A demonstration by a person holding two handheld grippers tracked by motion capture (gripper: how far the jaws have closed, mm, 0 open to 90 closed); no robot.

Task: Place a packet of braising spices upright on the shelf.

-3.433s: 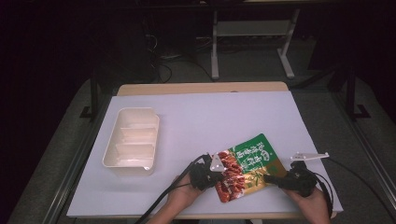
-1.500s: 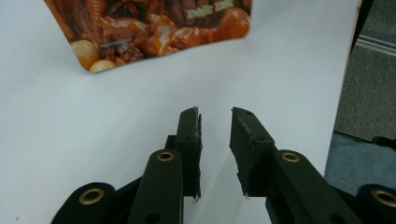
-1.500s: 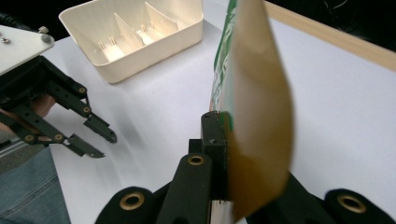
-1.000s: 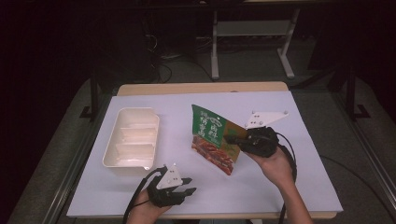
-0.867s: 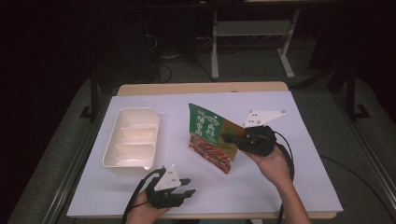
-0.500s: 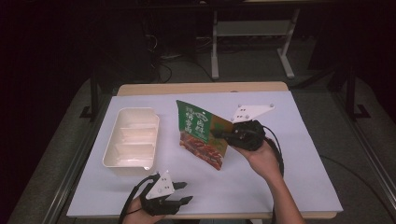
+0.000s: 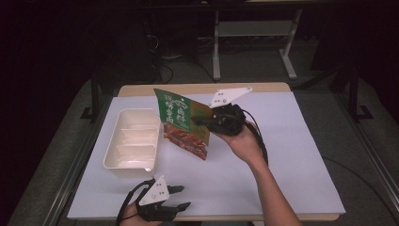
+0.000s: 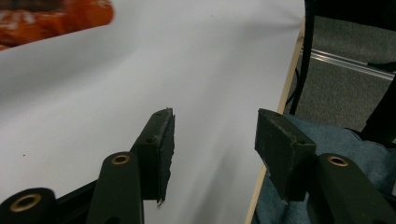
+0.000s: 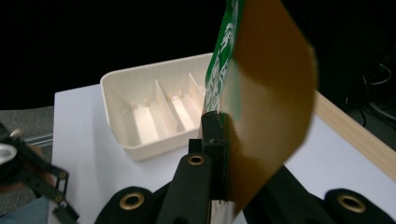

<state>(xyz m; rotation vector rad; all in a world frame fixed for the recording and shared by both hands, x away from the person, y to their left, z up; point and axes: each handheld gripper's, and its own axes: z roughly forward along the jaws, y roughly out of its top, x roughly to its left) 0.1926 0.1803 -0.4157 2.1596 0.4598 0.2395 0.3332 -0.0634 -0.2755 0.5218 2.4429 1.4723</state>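
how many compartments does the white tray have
3. The white tray has three long compartments side by side, split by two dividers, seen best in the right gripper view. All look empty. The snack pouch, held by the right claw, hides none.

The only writing stands on the snack pouch (image 7: 182,123), near the centre of the high view, where the right gripper (image 7: 200,121) holds it up by one edge. On the pouch's green upper part, a column of large white characters in an East Asian script runs down the face, with a smaller column beside it; they are too small and blurred to read. The red lower part shows a food picture, with no legible words. In the right gripper view, at the upper middle of the frame, the pouch (image 9: 261,93) shows edge-on with white marks on green along its left rim, also unreadable. No brand name, number or sign can be made out.
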